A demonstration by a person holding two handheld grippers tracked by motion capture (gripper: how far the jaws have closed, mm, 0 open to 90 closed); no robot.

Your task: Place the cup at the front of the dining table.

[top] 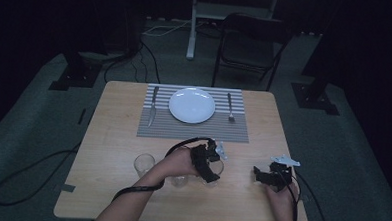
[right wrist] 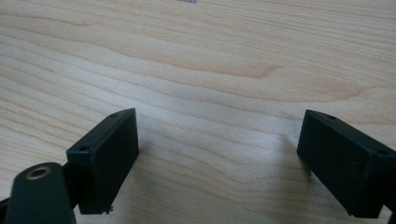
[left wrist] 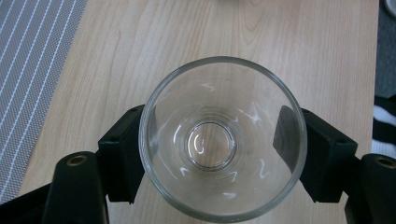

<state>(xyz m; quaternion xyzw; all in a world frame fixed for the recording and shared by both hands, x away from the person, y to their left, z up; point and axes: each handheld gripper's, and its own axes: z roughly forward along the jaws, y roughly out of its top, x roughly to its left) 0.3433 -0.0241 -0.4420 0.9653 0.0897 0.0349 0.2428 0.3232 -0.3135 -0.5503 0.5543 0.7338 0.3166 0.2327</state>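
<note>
Dark floor and a folding chair (top: 250,45) surround a pale wooden table (top: 113,132), where a grey striped placemat (top: 193,128) lies at the far side. On the mat sits a white plate (top: 192,105) with nothing on it, a knife (top: 153,106) to its left and a fork (top: 230,108) to its right.

Near the front middle of the table the left gripper (top: 207,167) points down over a clear drinking glass (left wrist: 223,137). Its two black jaws are closed against the glass's opposite sides, pressing on the wall just under the rim, with the glass upright on the wood. Seen from straight above in the left gripper view, the glass is empty, its round base clear to the tabletop. A second glass (top: 143,164), also empty, stands to the left of the person's left hand (top: 177,162), and a third (top: 179,180) shows just below that hand.

Farther right, the right gripper (right wrist: 219,158) hangs just over bare wood with its jaws spread wide apart and nothing between them.
</note>
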